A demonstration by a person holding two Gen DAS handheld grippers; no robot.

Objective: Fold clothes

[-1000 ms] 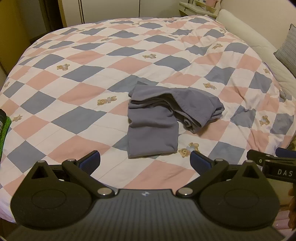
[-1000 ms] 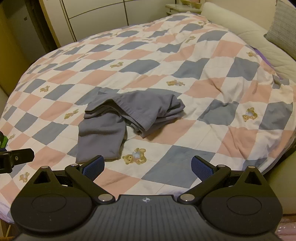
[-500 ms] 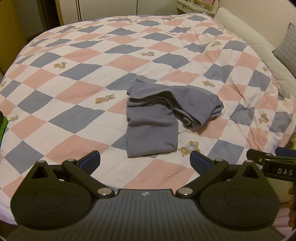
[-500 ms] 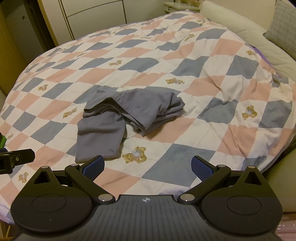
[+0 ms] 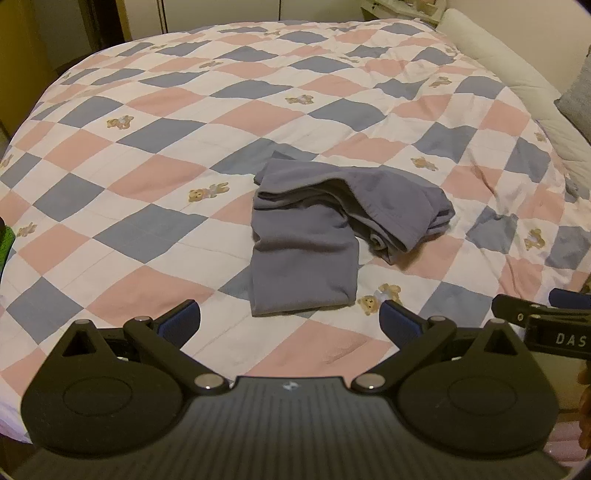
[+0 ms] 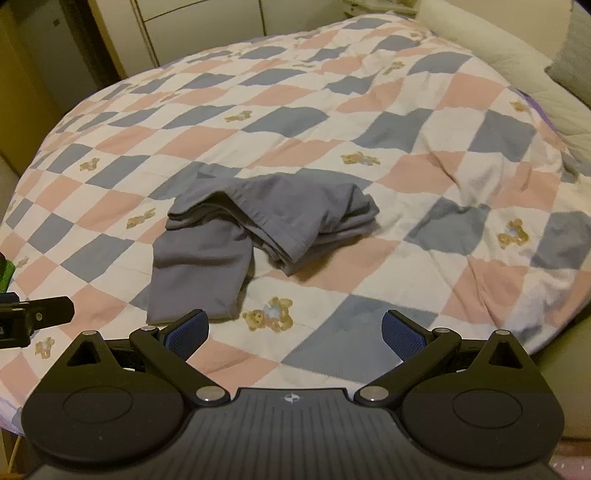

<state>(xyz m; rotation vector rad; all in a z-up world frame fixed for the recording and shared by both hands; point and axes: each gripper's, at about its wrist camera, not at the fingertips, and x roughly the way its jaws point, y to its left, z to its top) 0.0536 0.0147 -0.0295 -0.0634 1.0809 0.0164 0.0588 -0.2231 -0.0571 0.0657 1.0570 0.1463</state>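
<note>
Closer now: grey garment (image 5: pixel 306 236), seemingly crumpled, quilt (image 5: pixel 147 110).

Bedroom: quilted bed (image 5: pixel 155 206), wardrobe (image 6: pixel 207 33)

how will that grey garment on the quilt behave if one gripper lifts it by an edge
The grey garment looks soft and crumpled, so it will probably droop. Its layers overlap loosely, so they will likely unfold. It seems thin, probably light.
</note>
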